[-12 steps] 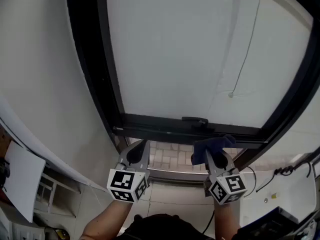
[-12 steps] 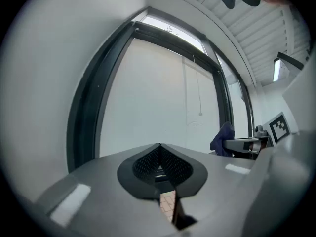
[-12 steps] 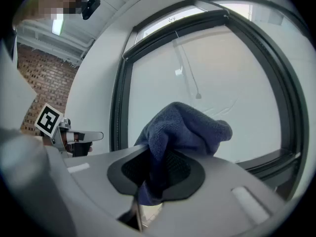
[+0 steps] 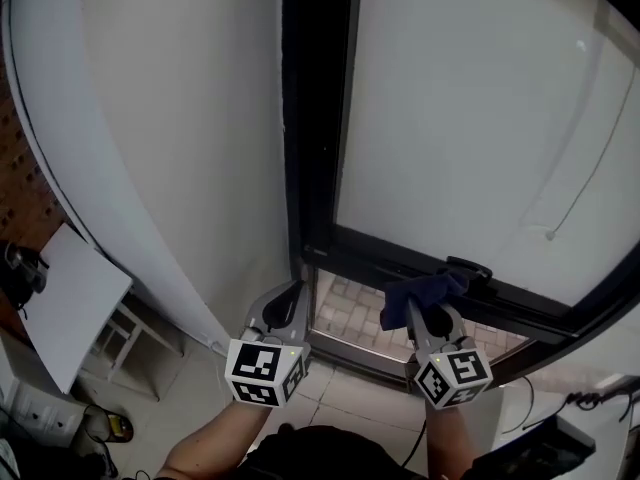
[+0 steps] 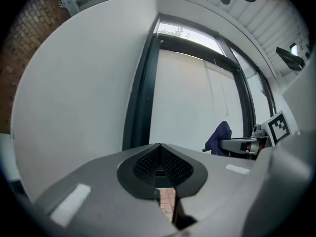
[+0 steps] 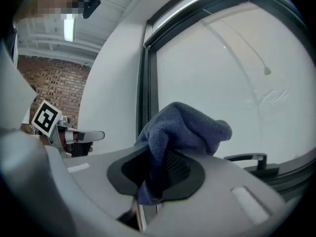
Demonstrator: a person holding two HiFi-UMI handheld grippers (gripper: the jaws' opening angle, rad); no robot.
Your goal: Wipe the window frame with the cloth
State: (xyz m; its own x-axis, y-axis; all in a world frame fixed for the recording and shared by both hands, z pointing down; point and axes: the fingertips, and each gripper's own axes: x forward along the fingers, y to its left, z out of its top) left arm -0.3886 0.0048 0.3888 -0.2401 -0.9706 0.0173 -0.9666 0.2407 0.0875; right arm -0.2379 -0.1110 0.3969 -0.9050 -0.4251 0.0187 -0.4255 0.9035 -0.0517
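A black window frame [image 4: 318,118] rises up the middle of the head view, and its bottom rail [image 4: 420,263] slants down to the right. My right gripper [image 4: 428,306] is shut on a dark blue cloth [image 4: 420,292], bunched at its tips just below the rail near a black handle [image 4: 468,268]. The cloth [image 6: 177,127] fills the jaws in the right gripper view. My left gripper [image 4: 285,303] is shut and holds nothing, close under the frame's lower left corner. In the left gripper view the cloth [image 5: 218,137] shows off to the right.
A white wall [image 4: 170,138] runs left of the frame, with a white board [image 4: 70,303] and a brick wall [image 4: 25,188] beyond it. A thin cord [image 4: 590,168] hangs over the frosted pane. Brick paving [image 4: 350,313] shows under the rail. Cables [image 4: 585,398] lie at lower right.
The head view has swung left, so the frame's upright now stands mid-picture and the brick wall shows. Both grippers hold the same posture under the rail.
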